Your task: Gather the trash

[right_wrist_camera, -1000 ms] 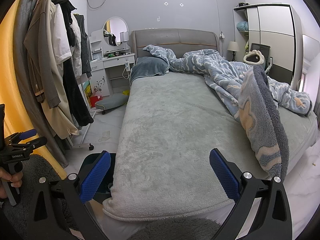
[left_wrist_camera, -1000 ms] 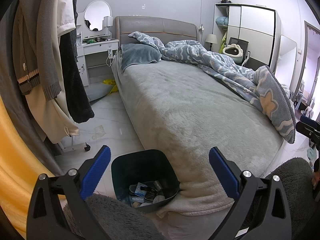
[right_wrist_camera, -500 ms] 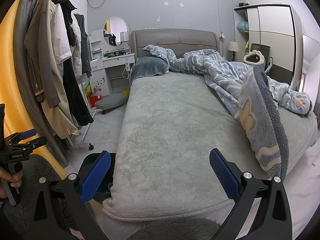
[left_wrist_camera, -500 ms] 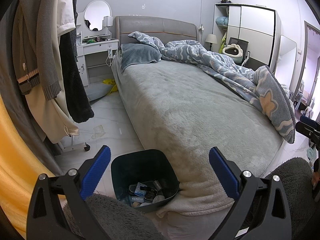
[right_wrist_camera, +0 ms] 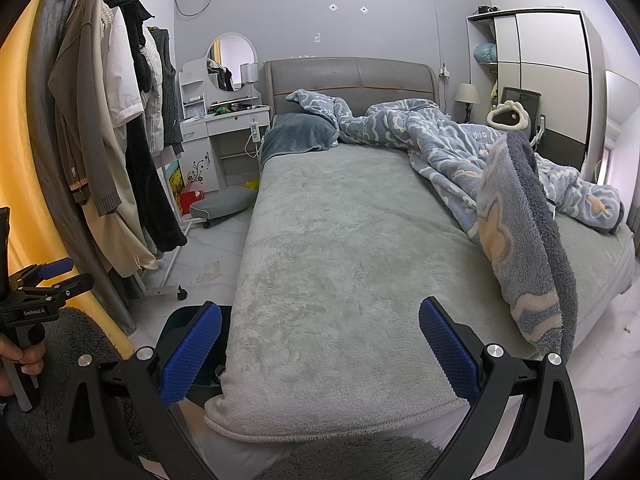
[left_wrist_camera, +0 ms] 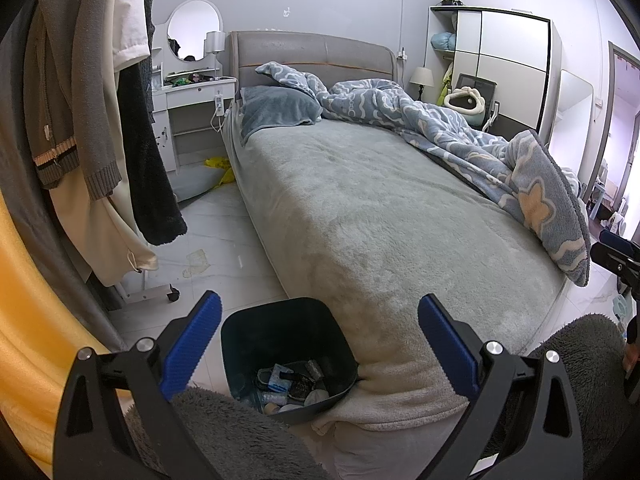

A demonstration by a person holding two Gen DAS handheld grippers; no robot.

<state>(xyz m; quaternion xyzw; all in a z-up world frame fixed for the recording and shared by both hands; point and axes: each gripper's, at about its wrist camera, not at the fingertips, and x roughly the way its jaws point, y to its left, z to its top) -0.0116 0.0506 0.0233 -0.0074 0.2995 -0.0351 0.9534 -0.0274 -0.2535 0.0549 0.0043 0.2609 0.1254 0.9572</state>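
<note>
Bedroom floor (left_wrist_camera: 224,216) beside the bed (left_wrist_camera: 380,216) carries a crumpled wrapper (left_wrist_camera: 197,262); my left hand-held gripper (left_wrist_camera: 318,344) and right hand-held gripper (right_wrist_camera: 320,344) gape empty; the bin (left_wrist_camera: 288,344) hugs the bed's foot corner; a careless reach could topple it.

Left gripper (left_wrist_camera: 318,350) spread wide and empty, dark trash bin (left_wrist_camera: 256,330) on the floor against the bed's near corner, scraps (left_wrist_camera: 288,384) piled in its bottom, crumpled wrapper (left_wrist_camera: 197,262) on the floor tiles beside the bed (left_wrist_camera: 360,216), blue blanket (left_wrist_camera: 460,140) heaped along the bed's far edge
</note>
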